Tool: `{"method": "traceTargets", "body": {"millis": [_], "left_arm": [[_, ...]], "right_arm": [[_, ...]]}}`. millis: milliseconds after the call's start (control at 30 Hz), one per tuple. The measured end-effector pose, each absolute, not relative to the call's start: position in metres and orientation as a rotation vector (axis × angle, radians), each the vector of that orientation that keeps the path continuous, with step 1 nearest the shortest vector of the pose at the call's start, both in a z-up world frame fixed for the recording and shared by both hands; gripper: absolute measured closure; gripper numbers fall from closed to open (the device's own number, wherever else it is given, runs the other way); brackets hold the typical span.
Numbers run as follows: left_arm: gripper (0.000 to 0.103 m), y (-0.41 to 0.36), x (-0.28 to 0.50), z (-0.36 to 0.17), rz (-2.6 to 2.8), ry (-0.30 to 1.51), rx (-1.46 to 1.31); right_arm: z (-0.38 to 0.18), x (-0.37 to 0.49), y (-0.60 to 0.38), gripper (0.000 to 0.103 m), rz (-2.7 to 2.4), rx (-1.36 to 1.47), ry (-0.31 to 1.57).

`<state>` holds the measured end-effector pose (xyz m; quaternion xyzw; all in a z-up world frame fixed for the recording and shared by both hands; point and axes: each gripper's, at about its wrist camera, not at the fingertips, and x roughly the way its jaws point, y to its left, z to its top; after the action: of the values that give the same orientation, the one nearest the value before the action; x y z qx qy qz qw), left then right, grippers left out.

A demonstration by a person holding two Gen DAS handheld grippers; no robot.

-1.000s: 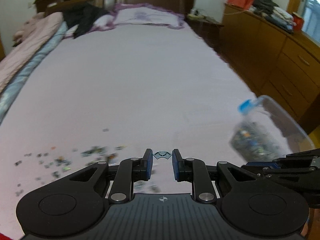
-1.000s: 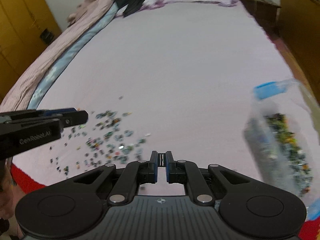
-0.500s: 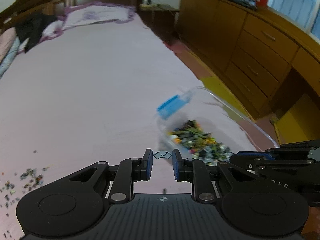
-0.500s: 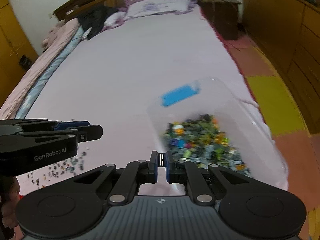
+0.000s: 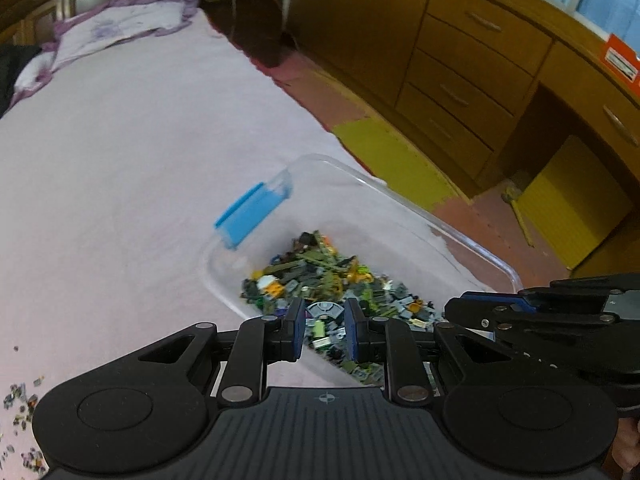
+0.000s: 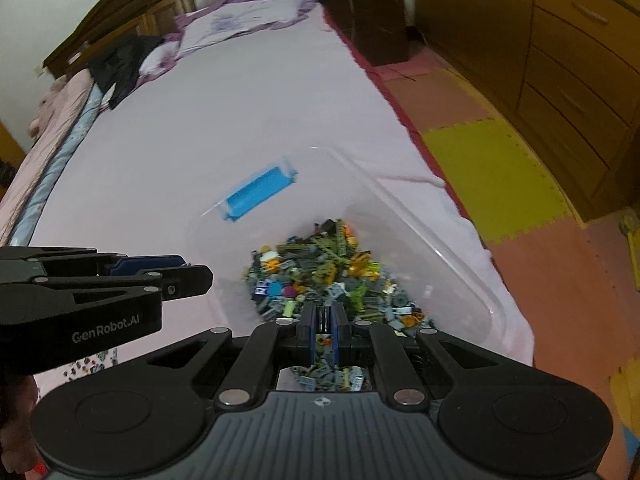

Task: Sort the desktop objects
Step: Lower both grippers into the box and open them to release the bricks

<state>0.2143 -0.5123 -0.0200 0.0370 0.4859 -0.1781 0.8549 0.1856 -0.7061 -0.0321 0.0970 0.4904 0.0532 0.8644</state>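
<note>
A clear plastic bin point(image 5: 400, 196) point(image 6: 404, 204) with a blue latch point(image 5: 250, 214) point(image 6: 258, 192) sits at the bed's right edge, holding a pile of small toy bricks point(image 5: 320, 268) point(image 6: 320, 268). My left gripper point(image 5: 324, 320) hovers over the bin's near end, shut on a small grey fan-shaped piece point(image 5: 325, 309). My right gripper point(image 6: 324, 318) is shut above the pile; I cannot tell whether anything thin sits between its pads. Each gripper shows in the other's view: the left gripper point(image 6: 192, 278) at left, the right gripper point(image 5: 456, 312) at right.
Loose small pieces point(image 5: 16, 396) point(image 6: 92, 364) lie scattered on the pink sheet at lower left. A wooden dresser point(image 5: 460, 60) lines the right wall, with yellow and pink floor mats point(image 6: 488, 176) between it and the bed. Pillow point(image 6: 248, 20) and dark clothing point(image 6: 120, 64) lie far off.
Both grippers swung right, away from the scattered pieces, and now hang over the bin. The left still grips the grey piece; the right stayed shut.
</note>
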Motion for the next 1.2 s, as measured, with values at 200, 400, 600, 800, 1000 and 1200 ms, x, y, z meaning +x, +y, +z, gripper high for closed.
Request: {"method": "traceTargets", "body": {"millis": [200,400,600,800,1000,1200], "left_arm": [[0.081,-0.527,0.219,-0.024,-0.403,1.039,0.098],[0.081,-0.533,0.219,-0.027,-0.413,1.061,0.104],[0.081,-0.538,0.217,-0.027,-0.419,1.07,0.107],[0.08,-0.54,0.214,-0.025,-0.421,1.075,0.102],[0.066,-0.541,0.211,-0.02,-0.427,1.062,0.105],[0.037,-0.541,0.206,-0.012,-0.426,1.043,0.114]], "right_arm": [[-0.041,0.182,-0.719,0.095,0.078,0.221,1.037],[-0.045,0.177,-0.724,0.095,0.054,0.233,1.051],[-0.046,0.173,-0.727,0.095,0.043,0.238,1.053],[-0.045,0.167,-0.729,0.09,0.032,0.246,1.056],[-0.042,0.163,-0.729,0.084,0.023,0.251,1.048],[-0.039,0.159,-0.729,0.072,0.002,0.259,1.044]]}}
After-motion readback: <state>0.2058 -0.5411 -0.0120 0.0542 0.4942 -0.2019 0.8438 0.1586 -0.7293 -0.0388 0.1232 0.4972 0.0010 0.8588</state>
